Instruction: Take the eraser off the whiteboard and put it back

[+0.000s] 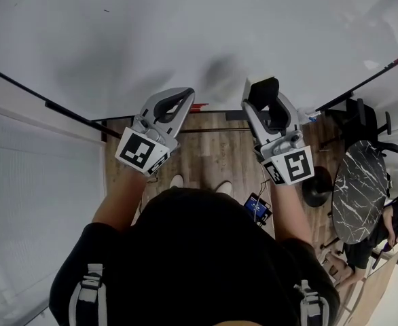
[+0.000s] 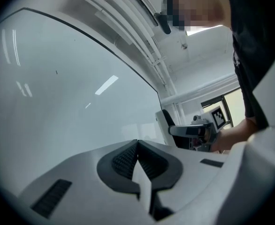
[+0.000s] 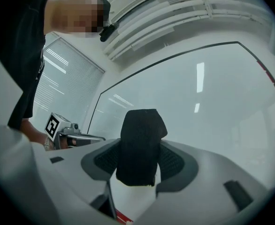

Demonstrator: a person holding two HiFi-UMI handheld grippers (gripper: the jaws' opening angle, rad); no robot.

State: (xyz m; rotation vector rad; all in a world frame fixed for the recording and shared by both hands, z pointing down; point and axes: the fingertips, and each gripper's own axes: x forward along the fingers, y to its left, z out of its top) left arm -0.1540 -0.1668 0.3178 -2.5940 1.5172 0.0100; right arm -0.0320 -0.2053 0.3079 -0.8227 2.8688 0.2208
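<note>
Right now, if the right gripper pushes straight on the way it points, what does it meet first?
The whiteboard; the eraser clamped in the right gripper sticks out ahead of the jaws, so it would touch first. Nothing else shows between them; the gap is hard to judge.

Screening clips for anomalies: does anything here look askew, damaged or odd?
Nothing stands out. The eraser is gripped in the right tongs, the left tongs are shut and empty, and the whiteboard shows no damage.

Office or meeting room: big wall-mounted whiteboard, window blinds at left, wood floor, black swivel office chair beside a round marble-top table.
</note>
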